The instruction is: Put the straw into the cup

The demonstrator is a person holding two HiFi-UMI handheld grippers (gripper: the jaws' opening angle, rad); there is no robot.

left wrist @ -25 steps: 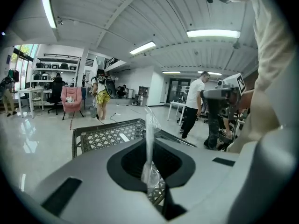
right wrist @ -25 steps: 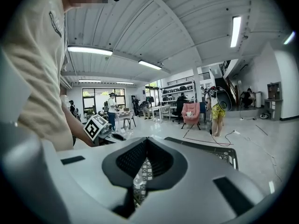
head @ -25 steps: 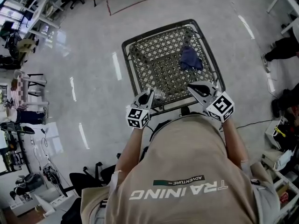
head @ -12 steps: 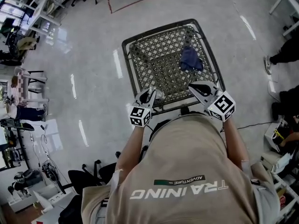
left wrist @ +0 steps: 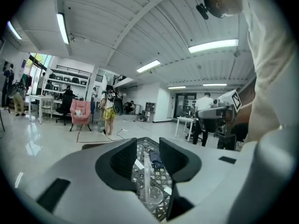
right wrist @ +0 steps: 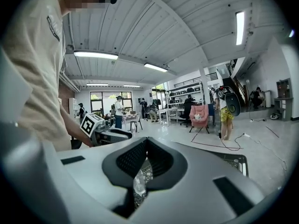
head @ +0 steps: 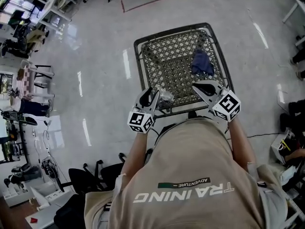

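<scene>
Glossy workshop floor, mesh counter (head: 167,63). Left claw (left wrist: 147,148) just opened its jaws, and the straw (left wrist: 147,171) in the clear cup (left wrist: 153,200) stands free between them. Right claw (right wrist: 146,143) is pressed together. Clip the straw backing off and that light cup probably tips.

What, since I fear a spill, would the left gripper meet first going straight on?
Probably the straw standing in the clear cup, seen between the jaws of the left gripper, which have just been opening and press nothing; depth unclear.

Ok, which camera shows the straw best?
The left gripper view: the straw stands in the clear cup between the left gripper's just-opened jaws. Head view shows only the cup; the right gripper view shows no straw.
</scene>
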